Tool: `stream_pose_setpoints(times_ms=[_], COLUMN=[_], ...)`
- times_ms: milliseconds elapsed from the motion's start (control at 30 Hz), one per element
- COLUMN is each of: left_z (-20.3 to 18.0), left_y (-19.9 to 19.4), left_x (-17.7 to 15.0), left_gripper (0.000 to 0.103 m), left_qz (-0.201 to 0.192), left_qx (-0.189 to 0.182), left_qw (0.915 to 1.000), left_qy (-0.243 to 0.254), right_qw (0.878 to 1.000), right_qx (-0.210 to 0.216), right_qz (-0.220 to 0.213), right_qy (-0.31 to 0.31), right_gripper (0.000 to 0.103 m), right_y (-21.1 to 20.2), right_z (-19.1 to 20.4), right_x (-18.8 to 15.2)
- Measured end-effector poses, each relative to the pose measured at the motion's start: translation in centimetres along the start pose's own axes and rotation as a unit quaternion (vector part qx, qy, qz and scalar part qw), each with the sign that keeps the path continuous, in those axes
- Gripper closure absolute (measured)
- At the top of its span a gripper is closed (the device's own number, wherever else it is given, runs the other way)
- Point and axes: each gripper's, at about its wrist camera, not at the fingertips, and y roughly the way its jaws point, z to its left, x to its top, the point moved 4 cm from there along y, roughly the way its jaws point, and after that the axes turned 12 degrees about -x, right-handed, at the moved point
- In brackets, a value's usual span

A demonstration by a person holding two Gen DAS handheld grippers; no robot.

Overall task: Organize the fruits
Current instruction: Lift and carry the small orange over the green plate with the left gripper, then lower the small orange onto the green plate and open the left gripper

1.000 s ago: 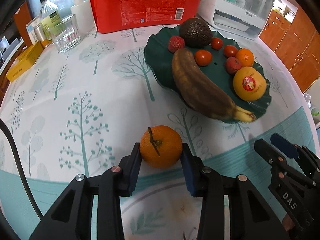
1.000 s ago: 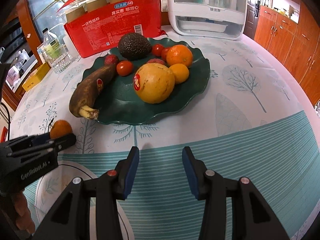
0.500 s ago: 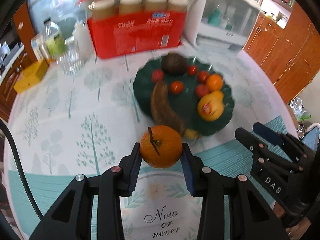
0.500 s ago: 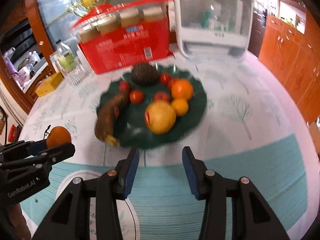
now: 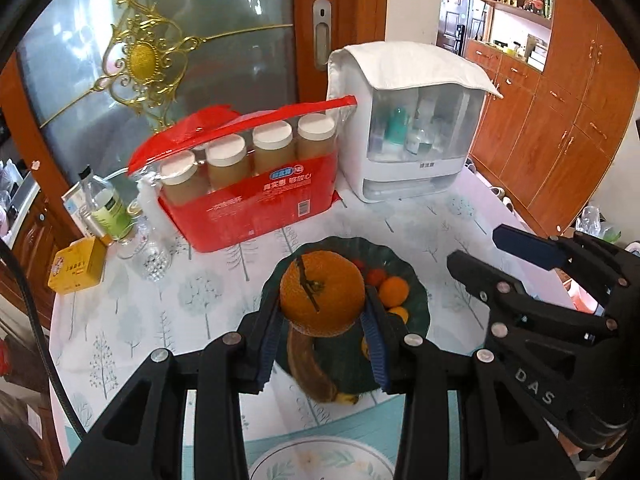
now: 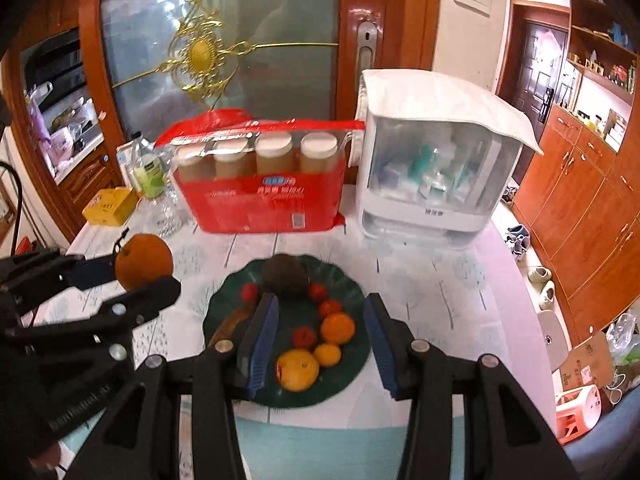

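Note:
My left gripper [image 5: 322, 340] is shut on an orange with a stem [image 5: 322, 294] and holds it high above the dark green fruit plate [image 5: 418, 300]. The orange also shows in the right wrist view [image 6: 144, 262]. The plate [image 6: 348, 372] holds a brown banana [image 5: 310, 366], an avocado [image 6: 285, 275], small red tomatoes [image 6: 318, 291], two oranges [image 6: 338, 328] and a large yellow fruit [image 6: 298, 370]. My right gripper [image 6: 320, 338] is open and empty, raised above the plate; it shows at the right in the left wrist view [image 5: 516, 260].
A red pack of jars [image 5: 248, 184] and a white covered cabinet [image 5: 412, 136] stand behind the plate. A bottle [image 5: 106, 208], a glass [image 5: 154, 258] and a yellow box [image 5: 78, 266] are at the back left. A white printed plate [image 5: 320, 460] lies at the near edge.
Both grippers have risen high above the table. The left one lifted the orange off the cloth and now holds it over the fruit plate.

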Motion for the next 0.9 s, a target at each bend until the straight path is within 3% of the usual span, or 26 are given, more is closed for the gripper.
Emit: stream_pose_setpoints(times_ms=[233, 500, 733, 767, 867, 900], left_z=[1.0, 2.1, 3.5, 3.8, 4.3, 4.4], left_y=[5.7, 12.3, 16.5, 16.9, 17.4, 17.3], left_x=[-0.7, -3.3, -5.4, -5.6, -5.7, -5.6], left_gripper=[0.066, 0.066, 0.065, 0.063, 0.040, 0.036], left_qz=[0.050, 0.104, 0.150, 0.156, 0.156, 0.152], left_qx=[0.004, 0.013, 0.018, 0.015, 0.008, 0.007], left_qw=[0.9987, 0.9943, 0.9884, 0.9875, 0.9872, 0.9877], left_qy=[-0.012, -0.015, -0.019, -0.022, -0.032, -0.034], right_qw=[0.999, 0.996, 0.993, 0.993, 0.992, 0.992], right_qx=[-0.008, -0.005, -0.003, -0.002, -0.005, -0.005], right_qz=[0.026, 0.083, 0.114, 0.117, 0.123, 0.125], right_qy=[0.018, -0.005, -0.019, -0.021, -0.027, -0.028], right_gripper=[0.058, 0.058, 0.058, 0.058, 0.058, 0.058], right_y=[5.3, 11.7, 15.0, 15.3, 16.2, 16.4], right_z=[-0.8, 0.8, 1.6, 1.6, 1.9, 2.0], right_x=[0.6, -2.4, -4.3, -4.5, -5.2, -5.3])
